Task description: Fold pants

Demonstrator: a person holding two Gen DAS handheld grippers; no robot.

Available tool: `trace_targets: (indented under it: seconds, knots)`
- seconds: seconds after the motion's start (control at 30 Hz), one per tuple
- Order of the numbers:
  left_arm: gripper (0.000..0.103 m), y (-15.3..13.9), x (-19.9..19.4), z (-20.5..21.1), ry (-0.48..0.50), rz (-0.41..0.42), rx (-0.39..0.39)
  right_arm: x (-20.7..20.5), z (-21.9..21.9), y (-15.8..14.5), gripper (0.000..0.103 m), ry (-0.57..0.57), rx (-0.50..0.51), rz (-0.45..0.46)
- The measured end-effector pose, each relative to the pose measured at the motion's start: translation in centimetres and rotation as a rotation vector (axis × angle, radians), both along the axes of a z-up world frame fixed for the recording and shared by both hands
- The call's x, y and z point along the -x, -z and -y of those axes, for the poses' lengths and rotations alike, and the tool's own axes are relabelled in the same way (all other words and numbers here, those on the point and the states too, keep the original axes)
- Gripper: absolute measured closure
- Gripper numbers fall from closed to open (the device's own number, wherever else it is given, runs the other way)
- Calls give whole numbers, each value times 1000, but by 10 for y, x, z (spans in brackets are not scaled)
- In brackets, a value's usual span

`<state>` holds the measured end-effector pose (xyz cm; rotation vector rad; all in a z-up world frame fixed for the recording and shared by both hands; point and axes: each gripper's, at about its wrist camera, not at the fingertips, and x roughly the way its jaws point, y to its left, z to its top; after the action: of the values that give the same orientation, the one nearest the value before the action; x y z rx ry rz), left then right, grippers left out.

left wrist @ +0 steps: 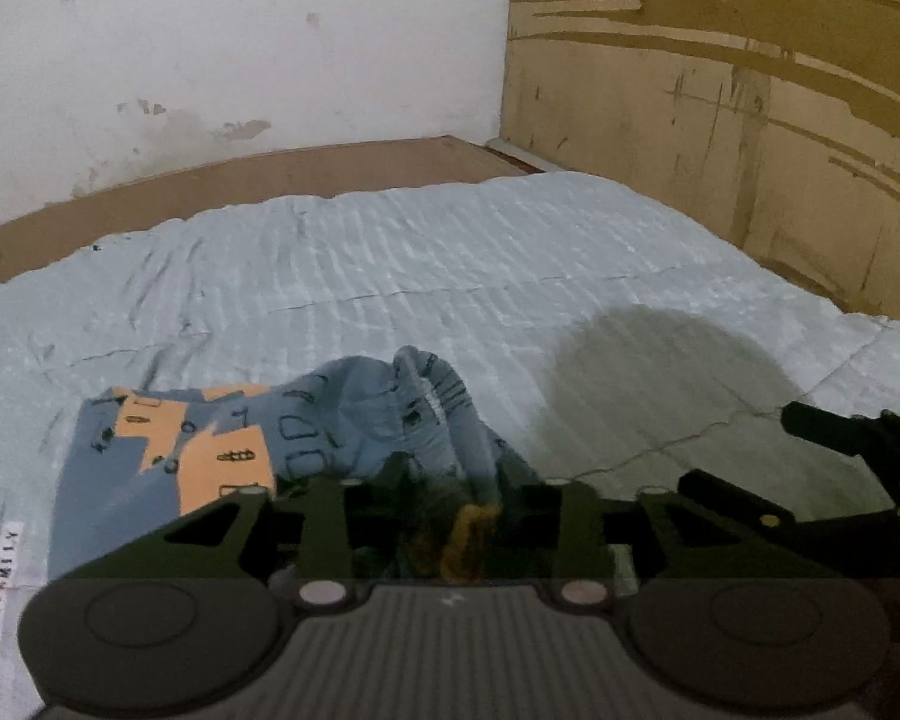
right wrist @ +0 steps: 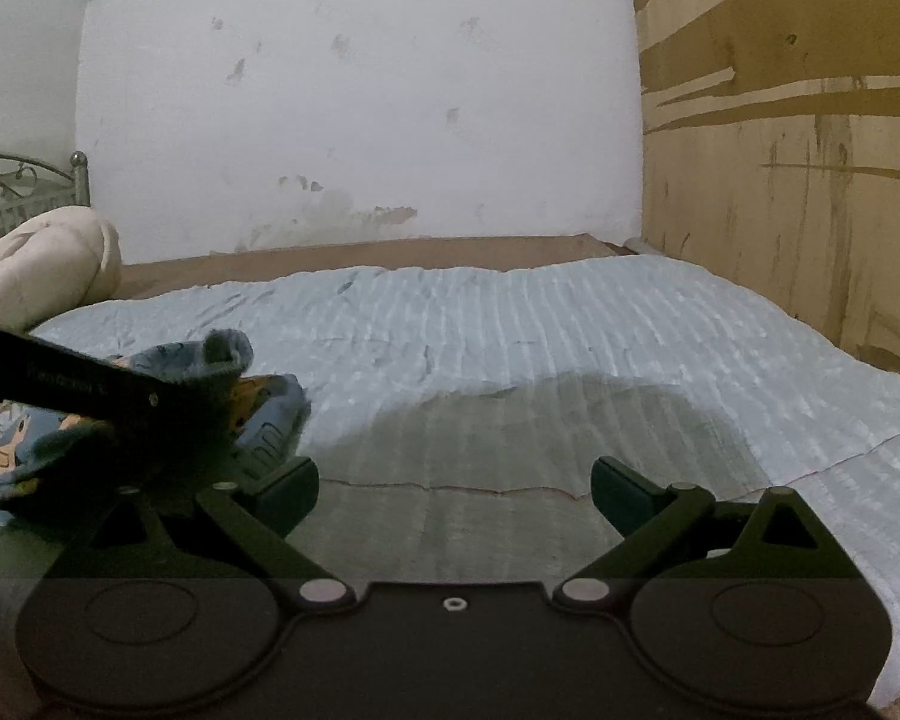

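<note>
Left wrist view, left claw (left wrist: pixel 450 480): set part-way open, with a bunched ridge of the pants (left wrist: pixel 306 438) lying between its jaws; whether the pads press on the cloth cannot be told, since the fold hides them.
Left wrist view, pants: blue-grey children's pants with orange patches and small printed motifs, crumpled just ahead of the left claw and spread to its left, resting on the bed cover (left wrist: pixel 390 252).
Left wrist view, right claw (left wrist: pixel 846 450): seen as dark links to the right of the left claw, clear of the pants.
Left wrist view, surroundings: a shadow is cast on the cover ahead and to the right; a white wall (left wrist: pixel 270 42) and a cardboard panel (left wrist: pixel 750 90) stand well beyond.
Right wrist view, right claw (right wrist: pixel 455 489): held wide open, with nothing between its jaws; only the pale quilted cover lies ahead of it.
Right wrist view, pants: found to the left of the right claw, partly hidden behind the left claw's dark arm.
Right wrist view, surroundings: a cream pillow (right wrist: pixel 42 264) and a metal bed frame (right wrist: pixel 24 180) sit far off to the left.
Risk, slipping cloth: with the left jaws loose, the bunched fold may be dropped and the fold line lost.
Risk, uneven fold: a grab of several layers at once would likely leave the pants twisted.
Risk, cover caught: a low closing of the right claw could pinch the bed cover instead.
</note>
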<state>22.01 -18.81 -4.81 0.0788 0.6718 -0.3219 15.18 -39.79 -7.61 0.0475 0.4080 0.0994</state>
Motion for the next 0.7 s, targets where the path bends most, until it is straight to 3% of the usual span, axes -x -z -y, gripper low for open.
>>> trace_targets:
  seconds: [0.07, 0.23, 0.43, 0.57, 0.7]
  knots:
    - [40, -3, 2, -3, -4, 10, 10, 0, 1, 0, 6, 1, -2, 0]
    - [10, -22, 9, -23, -88, 49, 38, -1, 0, -2, 2, 6, -16, -2]
    - [1, -53, 16, -70, -255, 84, 82, -5, -16, -13, 1, 7, -63, 3]
    - [1, -65, 19, -109, -390, 81, 53, -20, -40, -24, 1, -11, -99, -19]
    - [1, -56, 18, -141, -496, 48, 3, -36, -72, -32, 1, -36, -114, -61]
